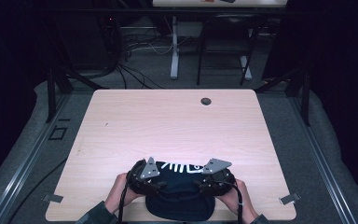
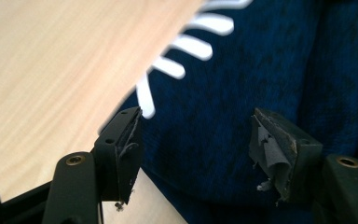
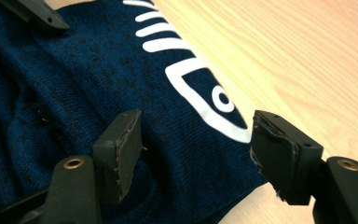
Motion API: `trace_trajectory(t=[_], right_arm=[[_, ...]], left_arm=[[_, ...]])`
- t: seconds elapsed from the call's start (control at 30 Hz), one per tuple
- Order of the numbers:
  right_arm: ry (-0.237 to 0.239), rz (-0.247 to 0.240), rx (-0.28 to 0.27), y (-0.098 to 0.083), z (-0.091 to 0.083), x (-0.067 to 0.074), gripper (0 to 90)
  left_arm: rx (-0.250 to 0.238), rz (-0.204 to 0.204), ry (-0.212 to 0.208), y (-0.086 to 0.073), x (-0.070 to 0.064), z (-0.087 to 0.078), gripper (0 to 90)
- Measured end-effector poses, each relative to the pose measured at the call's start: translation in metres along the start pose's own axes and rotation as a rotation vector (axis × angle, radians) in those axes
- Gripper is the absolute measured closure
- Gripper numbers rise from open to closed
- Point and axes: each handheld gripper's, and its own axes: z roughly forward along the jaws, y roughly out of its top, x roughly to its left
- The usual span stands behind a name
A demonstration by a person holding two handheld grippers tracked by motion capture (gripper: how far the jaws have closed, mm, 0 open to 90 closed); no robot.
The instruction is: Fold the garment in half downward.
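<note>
The navy garment (image 1: 179, 193) with white fish-bone print lies at the table's (image 1: 168, 121) near edge. The 2 grippers, left (image 2: 196, 140) & right (image 3: 196, 140), hover released over its corners, probably to grasp it.

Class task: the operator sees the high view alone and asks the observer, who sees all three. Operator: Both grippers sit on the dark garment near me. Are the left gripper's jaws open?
Observer: Yes, the left gripper is open, with dark blue garment between its jaws.
Operator: And the right one?
Observer: The right gripper is open too, over the fabric.
Operator: What is the white print?
Observer: A fish skeleton; its eye lies just beyond the right jaws.
</note>
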Motion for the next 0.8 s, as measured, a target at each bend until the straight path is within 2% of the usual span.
trace_trajectory(t=[0.17, 0.33, 0.37, 0.47, 0.57, 0.8], right_arm=[[-0.01, -0.037, 0.0, -0.005, -0.004, 0.008, 32.5], [0.029, -0.063, 0.041, -0.011, -0.001, 0.013, 30.5], [0.038, -0.053, 0.035, -0.013, 0.002, 0.015, 29.8], [0.06, -0.076, 0.083, -0.016, 0.006, 0.016, 26.3], [0.072, -0.067, 0.09, -0.02, 0.011, 0.017, 23.0], [0.117, -0.038, 0.114, -0.028, 0.021, 0.008, 13.5]], left_arm=[[0.011, -0.008, -0.007, -0.004, -0.002, 0.003, 35.5], [0.019, -0.01, -0.007, -0.007, -0.004, 0.005, 34.4], [0.02, -0.01, -0.006, -0.008, -0.005, 0.006, 33.5], [0.03, -0.007, -0.008, -0.011, -0.006, 0.008, 27.7], [0.037, -0.011, -0.01, -0.012, -0.007, 0.009, 23.3], [0.043, -0.006, 0.002, -0.017, -0.012, 0.012, 18.1]])
